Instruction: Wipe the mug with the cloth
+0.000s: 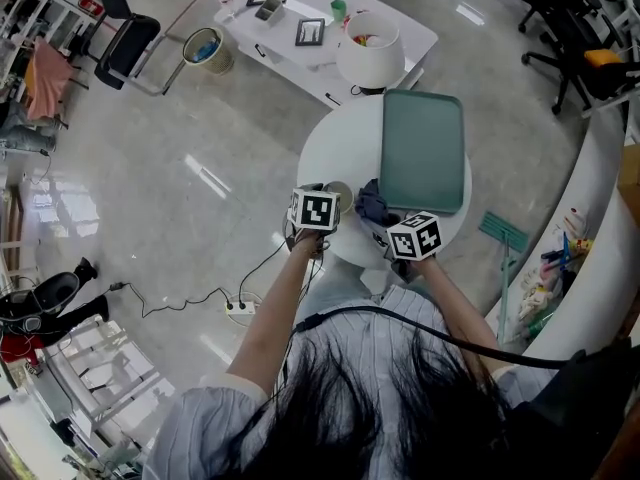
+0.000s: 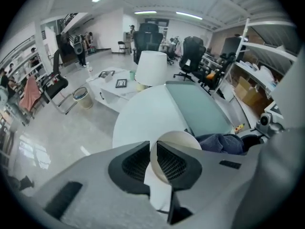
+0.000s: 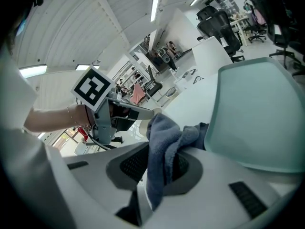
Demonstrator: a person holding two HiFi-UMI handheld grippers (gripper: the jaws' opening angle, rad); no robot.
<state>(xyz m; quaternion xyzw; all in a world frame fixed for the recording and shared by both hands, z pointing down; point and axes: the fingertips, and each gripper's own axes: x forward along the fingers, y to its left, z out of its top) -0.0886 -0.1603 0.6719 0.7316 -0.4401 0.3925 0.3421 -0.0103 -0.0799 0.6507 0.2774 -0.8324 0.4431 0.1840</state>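
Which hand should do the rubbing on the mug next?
Right. The right gripper is shut on the blue cloth, just beside the mug. The left gripper is busy pinching the mug's wall to hold it.

**A:** Where does the head view look from?

**B:** From high over the person's hair, steeply down. The round white table (image 1: 330, 158) lies well below, mid-frame.

**A:** And the gripper views?

**B:** Each rides right behind its jaws. The left gripper (image 2: 152, 147) view, tight on the white ceramic mug (image 2: 178, 138), faces the far office chairs. The right gripper (image 3: 164, 149) view, tight on the dark blue cloth (image 3: 162, 137), looks low across the table. All three share the flat pale-green rectangular tray (image 1: 422, 150).
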